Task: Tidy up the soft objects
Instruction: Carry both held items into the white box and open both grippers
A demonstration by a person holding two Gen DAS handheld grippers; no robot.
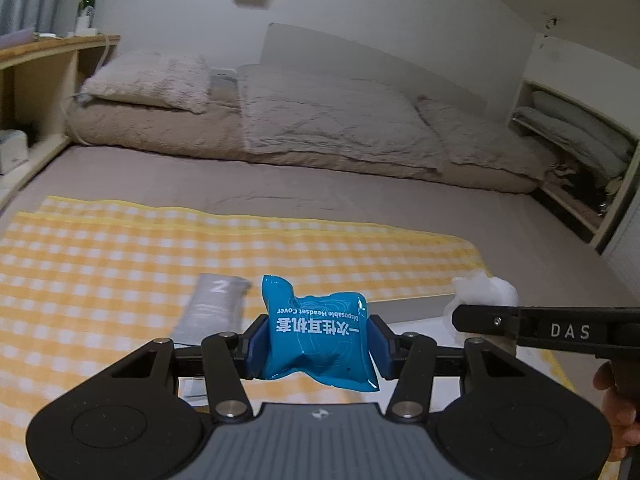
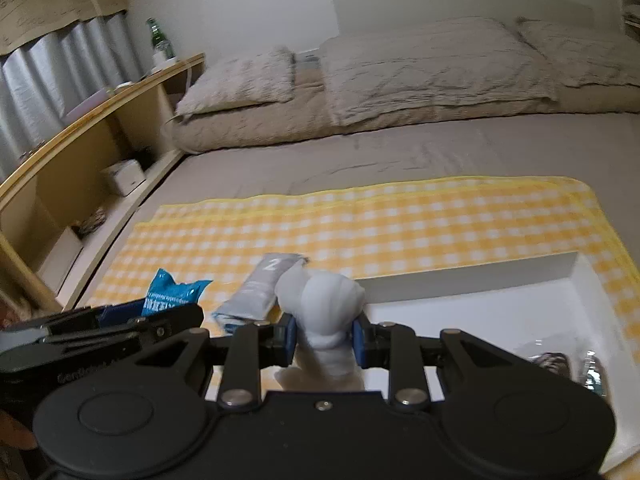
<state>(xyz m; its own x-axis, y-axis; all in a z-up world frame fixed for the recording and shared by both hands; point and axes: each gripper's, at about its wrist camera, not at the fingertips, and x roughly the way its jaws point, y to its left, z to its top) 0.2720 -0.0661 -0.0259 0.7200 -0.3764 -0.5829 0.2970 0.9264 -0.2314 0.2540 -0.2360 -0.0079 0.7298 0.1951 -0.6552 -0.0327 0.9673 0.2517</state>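
- The left gripper (image 1: pixel 318 344) is seen clenched on a puffy blue plastic packet printed "Disposable Headset Cover" (image 1: pixel 318 334); the packet is pressed on both sides by the blue pads (image 1: pixel 378 346) and is held above the yellow-and-white checked cloth (image 1: pixel 120 248).
- The right gripper (image 2: pixel 324 338) is seen clamped on a soft white bundle of cloth-like material (image 2: pixel 324 304), which is squeezed between its blue pads (image 2: pixel 290 340) and held above the near edge of the checked cloth.
- A shallow white rectangular tray (image 2: pixel 480 304) is set on the checked cloth, at its right side; dark and clear wrapped items (image 2: pixel 560 362) are lying in the tray's near right part, too blurred to be identified.
- A flat grey pouch marked with a large "Z" (image 1: pixel 212 308) is laid on the checked cloth, just left of the tray.
- Beyond the checked cloth, a beige fluffy pillow (image 1: pixel 148 80) and folded beige bedding (image 1: pixel 332 116) are stacked.
- A green glass bottle (image 1: pixel 87 2) is stood on a wooden shelf (image 1: pixel 56 46), far left of the cloth.
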